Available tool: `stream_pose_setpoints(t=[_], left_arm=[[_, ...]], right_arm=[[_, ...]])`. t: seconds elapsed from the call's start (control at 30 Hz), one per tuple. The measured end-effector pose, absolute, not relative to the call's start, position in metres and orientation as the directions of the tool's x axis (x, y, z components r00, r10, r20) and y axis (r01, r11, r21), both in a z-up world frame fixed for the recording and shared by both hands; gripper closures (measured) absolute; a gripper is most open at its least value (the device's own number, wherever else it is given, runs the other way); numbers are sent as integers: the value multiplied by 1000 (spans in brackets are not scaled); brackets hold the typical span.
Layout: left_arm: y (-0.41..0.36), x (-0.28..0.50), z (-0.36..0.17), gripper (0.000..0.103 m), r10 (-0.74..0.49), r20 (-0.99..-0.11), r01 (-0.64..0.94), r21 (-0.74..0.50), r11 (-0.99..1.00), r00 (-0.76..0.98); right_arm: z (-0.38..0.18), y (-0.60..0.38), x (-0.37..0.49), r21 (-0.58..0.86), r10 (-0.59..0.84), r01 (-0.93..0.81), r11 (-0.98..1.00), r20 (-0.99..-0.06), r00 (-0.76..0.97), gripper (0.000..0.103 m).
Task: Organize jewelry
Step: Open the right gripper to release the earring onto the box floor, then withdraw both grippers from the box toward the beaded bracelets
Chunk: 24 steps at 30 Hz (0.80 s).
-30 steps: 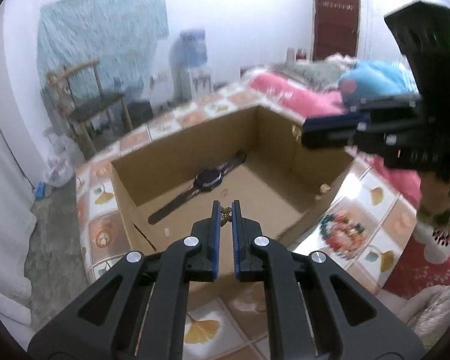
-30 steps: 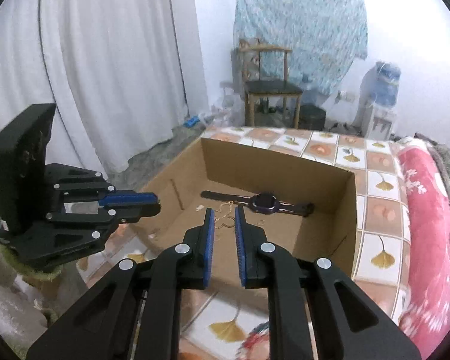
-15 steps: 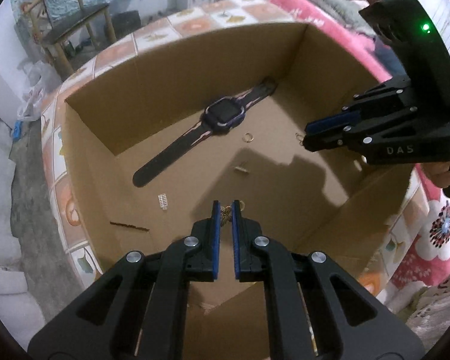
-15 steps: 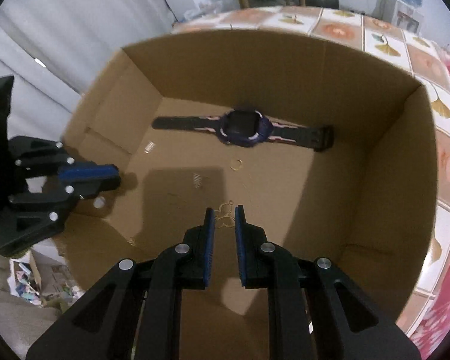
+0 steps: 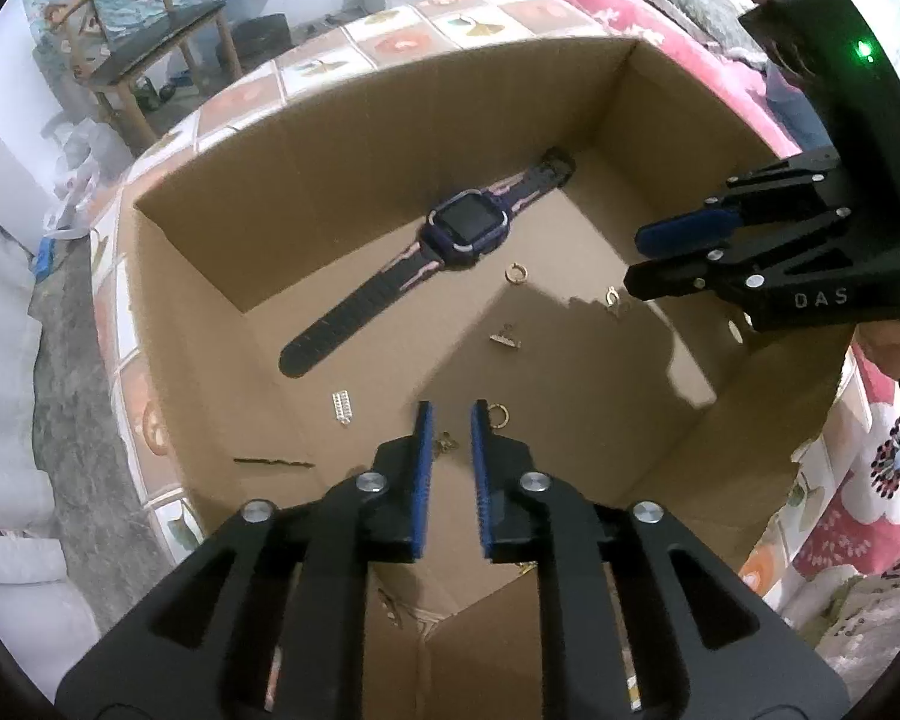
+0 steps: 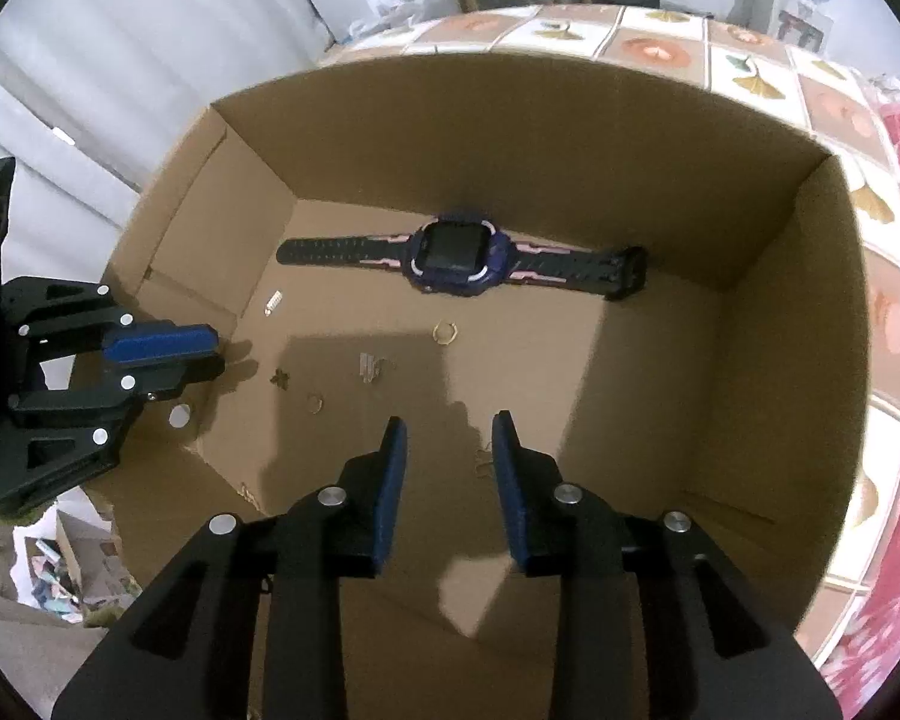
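Both tongs point steeply down into an open cardboard box (image 6: 570, 138), and both are in the act of opening. The left tongs (image 5: 449, 420) stand slightly parted; a small gold piece (image 5: 447, 443), too small to identify, shows in the gap, apparently loose of the pads, and a gold ring (image 5: 498, 415) lies just beside the tip of one finger. The right tongs (image 6: 444, 438) stand wider, with nothing between the pads; a fine gold chain (image 6: 483, 462), faint against the cardboard, lies on the box floor just below them. Further out on the floor lie a purple smartwatch (image 6: 456, 258) stretched flat near the far wall, a second gold ring (image 6: 445, 333), a small silver comb-like piece (image 6: 273, 303), a dark flower-shaped stud (image 6: 281, 378) and other small bits that cannot be made out. The box rests on a bed covered with a tiled floral cloth (image 5: 390, 48). Judgement: the pieces in hand appear to be newly released into the box, where several items are already gathered. Whether more jewelry remains outside cannot be told from these views.
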<state>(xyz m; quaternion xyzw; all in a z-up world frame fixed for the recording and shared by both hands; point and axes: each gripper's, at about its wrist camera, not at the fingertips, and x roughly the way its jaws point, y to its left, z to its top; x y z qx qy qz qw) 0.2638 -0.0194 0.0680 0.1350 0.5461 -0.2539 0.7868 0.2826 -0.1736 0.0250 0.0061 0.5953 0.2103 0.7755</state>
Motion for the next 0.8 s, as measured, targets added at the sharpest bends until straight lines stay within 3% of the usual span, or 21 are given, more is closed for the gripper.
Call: stream_pose_setpoints(t=[0.13,0.2,0.4,0.6,0.8], left_arm=[[-11,260,88,73,-271,-898,525,-55,849,346],[-5,256,98,60,-279,-881,507,-52,861,383],[24,230,131,38,-301,-799,423,-65,904,521],[65,182,151,22,-297,-710,299,-127,946,639],[92,141,138,18,-238,-701,181,-157,971,672]], right_arm=[[48,-189,277,294,376,-301,907,-887,267,62],[66,-200,271,315,401,-288,904,-858,322,60],[113,-235,236,360,431,-238,902,-773,465,49],[137,-261,178,375,409,-185,908,-704,581,42],[120,-283,121,429,387,-82,899,-695,606,41]])
